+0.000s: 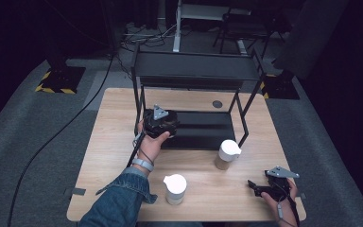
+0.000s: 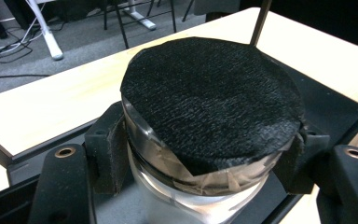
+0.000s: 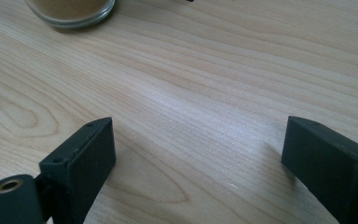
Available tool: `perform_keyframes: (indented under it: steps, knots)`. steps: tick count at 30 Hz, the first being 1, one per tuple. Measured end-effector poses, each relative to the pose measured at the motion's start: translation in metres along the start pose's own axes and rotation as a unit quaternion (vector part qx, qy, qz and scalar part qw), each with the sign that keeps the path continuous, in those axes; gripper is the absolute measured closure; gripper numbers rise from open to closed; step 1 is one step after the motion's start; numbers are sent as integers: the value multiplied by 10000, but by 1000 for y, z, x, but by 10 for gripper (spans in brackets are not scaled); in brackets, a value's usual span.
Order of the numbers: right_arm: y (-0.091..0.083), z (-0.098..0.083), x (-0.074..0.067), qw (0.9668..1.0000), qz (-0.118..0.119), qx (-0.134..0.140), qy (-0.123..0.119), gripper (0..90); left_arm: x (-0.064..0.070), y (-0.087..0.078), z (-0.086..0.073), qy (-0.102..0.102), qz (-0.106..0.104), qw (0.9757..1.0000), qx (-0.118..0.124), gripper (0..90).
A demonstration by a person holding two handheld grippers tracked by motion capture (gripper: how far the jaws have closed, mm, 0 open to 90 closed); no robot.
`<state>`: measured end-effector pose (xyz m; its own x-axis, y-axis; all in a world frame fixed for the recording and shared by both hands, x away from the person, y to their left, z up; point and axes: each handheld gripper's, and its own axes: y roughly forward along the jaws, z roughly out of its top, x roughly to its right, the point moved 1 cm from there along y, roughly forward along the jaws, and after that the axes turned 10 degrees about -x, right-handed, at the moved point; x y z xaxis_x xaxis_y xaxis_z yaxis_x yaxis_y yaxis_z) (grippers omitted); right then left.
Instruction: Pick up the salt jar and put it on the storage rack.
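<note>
The left tongs (image 2: 200, 168) grip a black-lidded jar (image 2: 209, 102) over the rack's (image 1: 196, 71) lower shelf, apparently placing it there. Next comes setting it down and releasing. The right tongs (image 3: 196, 154) rest open on the bench (image 1: 118, 118).

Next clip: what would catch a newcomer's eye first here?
The left gripper is clamped on a glass jar with a black textured lid, held over the lower shelf of the black rack at the table's far side. Two white-lidded jars stand on the wooden table, and the right gripper rests open, holding nothing, near its right front corner.
</note>
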<state>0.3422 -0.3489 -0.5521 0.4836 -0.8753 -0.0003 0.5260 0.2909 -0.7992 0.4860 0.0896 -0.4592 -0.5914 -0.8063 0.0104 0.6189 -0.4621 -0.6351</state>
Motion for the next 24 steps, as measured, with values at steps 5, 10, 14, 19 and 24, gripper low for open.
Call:
perform_keyframes:
  steps: [5, 10, 14, 19, 24]
  knots:
    - [0, 0, 0, 10000, -3, -1, -2, 96, -1, 6, -1, -1, -11, 10000, -63, 310]
    - [0, 0, 0, 10000, -8, 0, -6, 96, -2, 12, -3, 0, 44, 9999, -150, 310]
    - [0, 0, -1, 10000, -3, 2, -8, 96, -3, 16, -4, 3, 36, 9997, -229, 310]
    - [0, 0, -1, 10000, -2, 4, -12, 96, -3, 20, -5, 55, 66, 9995, -313, 310]
    - [0, 0, -1, 10000, -1, 3, -13, 96, -4, 23, -6, 39, 50, 9993, -362, 310]
